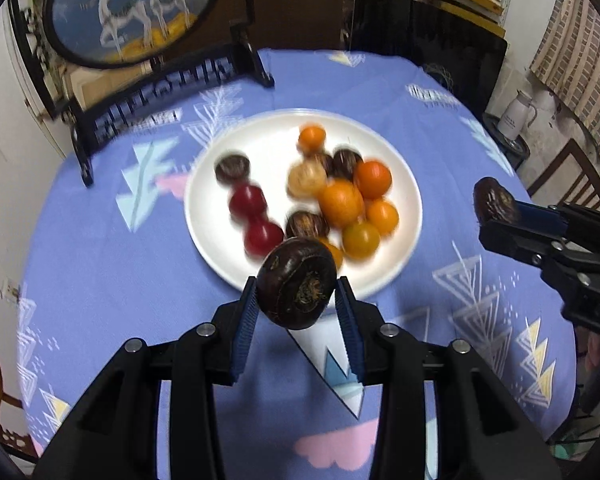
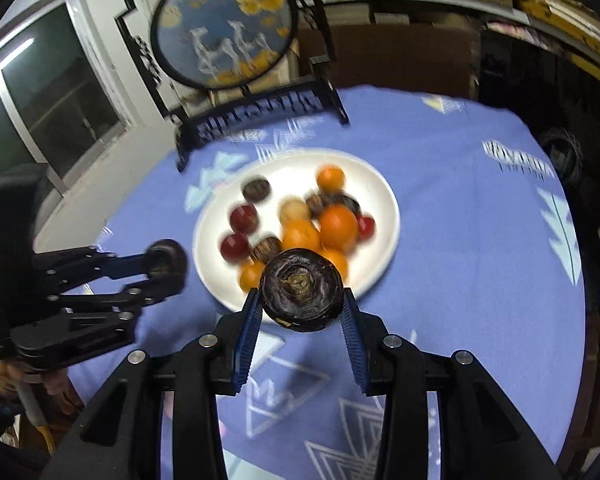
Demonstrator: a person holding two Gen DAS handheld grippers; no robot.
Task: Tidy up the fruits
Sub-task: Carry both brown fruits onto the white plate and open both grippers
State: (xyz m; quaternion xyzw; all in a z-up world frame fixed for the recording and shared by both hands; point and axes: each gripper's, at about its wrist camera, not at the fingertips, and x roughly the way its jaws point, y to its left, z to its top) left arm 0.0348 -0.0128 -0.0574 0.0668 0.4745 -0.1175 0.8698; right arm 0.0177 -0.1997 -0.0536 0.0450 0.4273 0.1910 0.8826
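Round white plate (image 1: pixel 400 184) on the blue patterned tablecloth (image 1: pixel 100 260): orange, red and dark brown round fruits, loosely heaped. Left gripper (image 1: pixel 296 304): clamped on one dark brown flattened fruit (image 1: pixel 296 282), above the plate's near rim. Right gripper (image 2: pixel 300 304): clamped on another dark brown fruit (image 2: pixel 302 290), likewise.

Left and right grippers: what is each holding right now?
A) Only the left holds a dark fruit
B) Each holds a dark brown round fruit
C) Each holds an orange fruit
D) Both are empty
B: the left gripper is clamped on a dark brown fruit, and the right gripper on another dark brown fruit, both lifted clear of the white plate.
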